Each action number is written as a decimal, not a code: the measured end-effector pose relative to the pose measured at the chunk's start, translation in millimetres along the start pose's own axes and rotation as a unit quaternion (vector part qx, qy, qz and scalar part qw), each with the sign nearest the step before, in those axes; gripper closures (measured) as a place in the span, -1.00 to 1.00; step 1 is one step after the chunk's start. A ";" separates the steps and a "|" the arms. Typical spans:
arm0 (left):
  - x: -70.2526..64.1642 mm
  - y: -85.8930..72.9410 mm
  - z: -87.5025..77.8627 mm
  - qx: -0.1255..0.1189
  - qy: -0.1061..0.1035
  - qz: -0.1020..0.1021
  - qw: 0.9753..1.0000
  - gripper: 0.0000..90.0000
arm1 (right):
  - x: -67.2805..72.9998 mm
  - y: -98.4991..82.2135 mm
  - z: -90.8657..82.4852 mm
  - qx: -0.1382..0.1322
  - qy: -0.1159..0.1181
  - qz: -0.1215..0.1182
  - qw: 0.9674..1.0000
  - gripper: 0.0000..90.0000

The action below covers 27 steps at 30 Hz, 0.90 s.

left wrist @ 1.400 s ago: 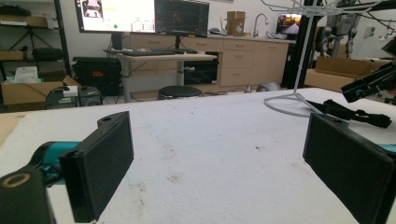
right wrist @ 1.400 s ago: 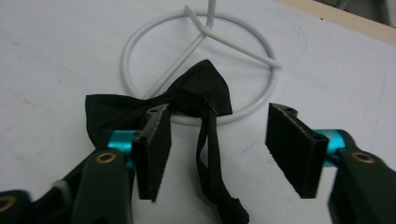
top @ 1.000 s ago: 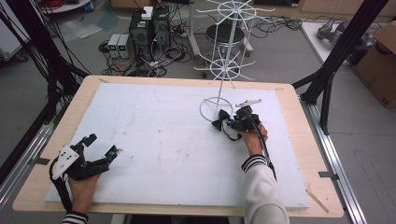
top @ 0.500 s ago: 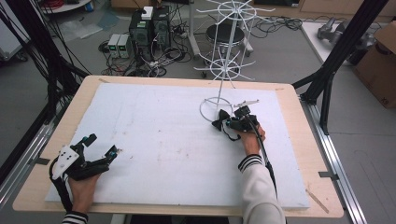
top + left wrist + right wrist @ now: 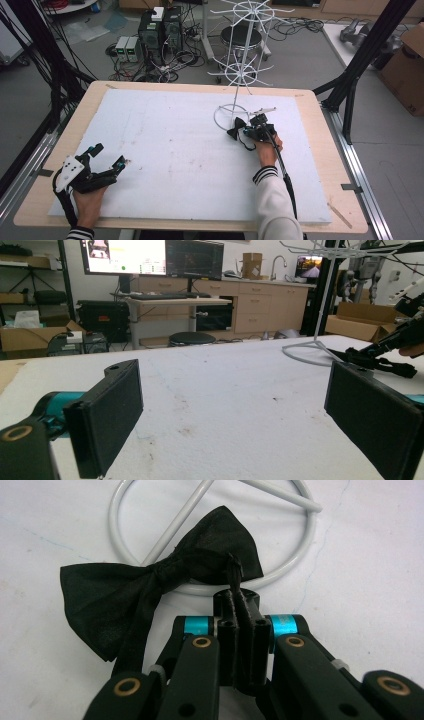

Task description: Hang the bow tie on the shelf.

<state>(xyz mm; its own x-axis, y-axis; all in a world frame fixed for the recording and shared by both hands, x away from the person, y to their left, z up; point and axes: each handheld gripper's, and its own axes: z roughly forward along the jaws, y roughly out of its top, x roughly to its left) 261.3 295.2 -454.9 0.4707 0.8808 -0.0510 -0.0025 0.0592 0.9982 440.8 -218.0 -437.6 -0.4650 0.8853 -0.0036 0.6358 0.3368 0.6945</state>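
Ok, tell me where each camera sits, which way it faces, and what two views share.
High view: above the person's side, facing forward and down on the table; both forearms, left gripper, right gripper.
Left gripper view: low over the board, facing across it between open jaws toward the white rack.
Right gripper view: looks down shut jaws pinching the bow tie.
All three share the bow tie and rack base.

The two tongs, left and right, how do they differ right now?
The left tongs stand wide open with nothing between them; the right tongs have just closed and pinch the strap of the black bow tie. The left rest near the table's front corner; the right sit at the white wire stand's base ring. Both are black and hand-held.
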 end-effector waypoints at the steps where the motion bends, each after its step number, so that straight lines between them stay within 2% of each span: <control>1: 0.0 0.0 0.0 0.000 0.000 0.000 1.000 -0.80 | 0.0 0.0 -0.3 -0.001 0.004 0.001 1.000 0.93; 8: 0.0 0.0 0.0 0.000 0.000 0.000 1.000 -0.80 | 2.7 1.6 -5.6 -0.009 0.015 -0.001 1.000 0.93; 19: -0.3 0.0 0.1 0.000 -0.001 0.001 1.000 -0.80 | 8.5 6.1 -23.4 -0.040 0.031 -0.005 0.999 0.93; 27: -0.7 -0.1 0.1 0.000 0.000 0.002 1.000 -0.80 | 12.4 5.2 -36.0 -0.062 0.034 -0.008 0.997 0.93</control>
<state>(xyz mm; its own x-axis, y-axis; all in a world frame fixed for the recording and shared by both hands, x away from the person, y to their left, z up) 261.1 294.6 -454.9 0.4715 0.8806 -0.0469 -0.0053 0.0560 0.9984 416.2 -216.8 -408.1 -0.5186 0.8545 0.0305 0.5486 0.3052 0.7784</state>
